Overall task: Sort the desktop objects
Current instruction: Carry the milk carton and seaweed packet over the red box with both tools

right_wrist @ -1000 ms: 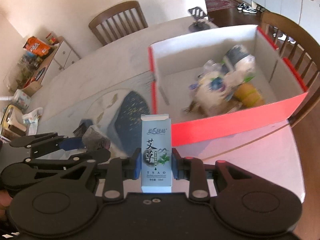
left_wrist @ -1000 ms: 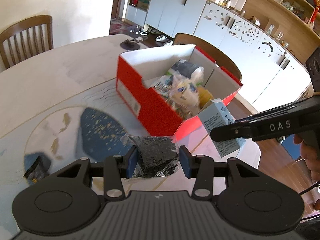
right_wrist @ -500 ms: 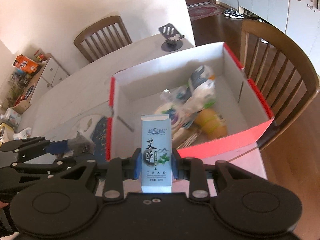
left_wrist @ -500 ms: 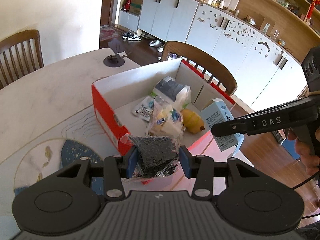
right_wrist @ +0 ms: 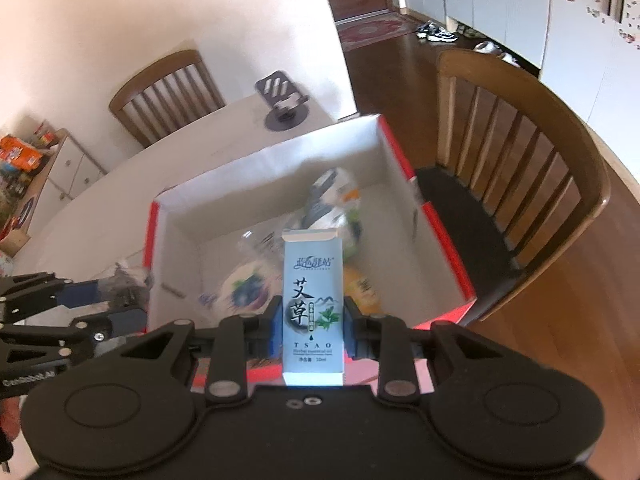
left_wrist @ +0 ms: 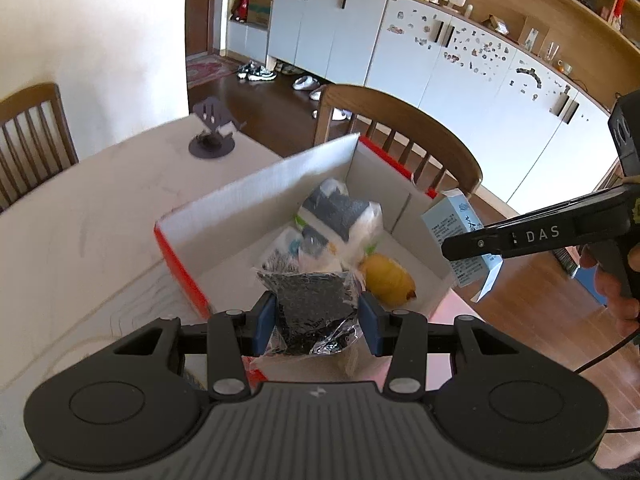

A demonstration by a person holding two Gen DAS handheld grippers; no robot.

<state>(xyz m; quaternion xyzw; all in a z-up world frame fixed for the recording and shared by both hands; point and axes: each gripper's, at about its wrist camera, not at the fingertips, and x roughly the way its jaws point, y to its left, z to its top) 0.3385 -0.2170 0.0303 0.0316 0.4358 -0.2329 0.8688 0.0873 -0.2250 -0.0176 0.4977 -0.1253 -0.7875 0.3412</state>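
Now over box [right_wrist: 440, 216]: "TSAO" carton [right_wrist: 313, 304].

Directly ahead of the left gripper [left_wrist: 318, 316], which carries a black crinkly plastic packet [left_wrist: 314, 307], the open red cardboard box with white inner walls [left_wrist: 256, 184] is crowded in the middle: a pile of white and grey plastic-wrapped packs [left_wrist: 334, 224] and a yellow rounded item [left_wrist: 386, 278] fill it. Bare white floor shows along the box's far wall and left corner. To the right, the right gripper [right_wrist: 313, 322] with its pale blue upright carton [right_wrist: 313, 304] hangs over the box's near right corner, narrowing that side. Beyond the box a brown wooden slatted chair [left_wrist: 404, 136] backs the far rim. Left of the box the pale tabletop [left_wrist: 80, 216] lies open up to a dark metal phone stand [left_wrist: 212, 132].
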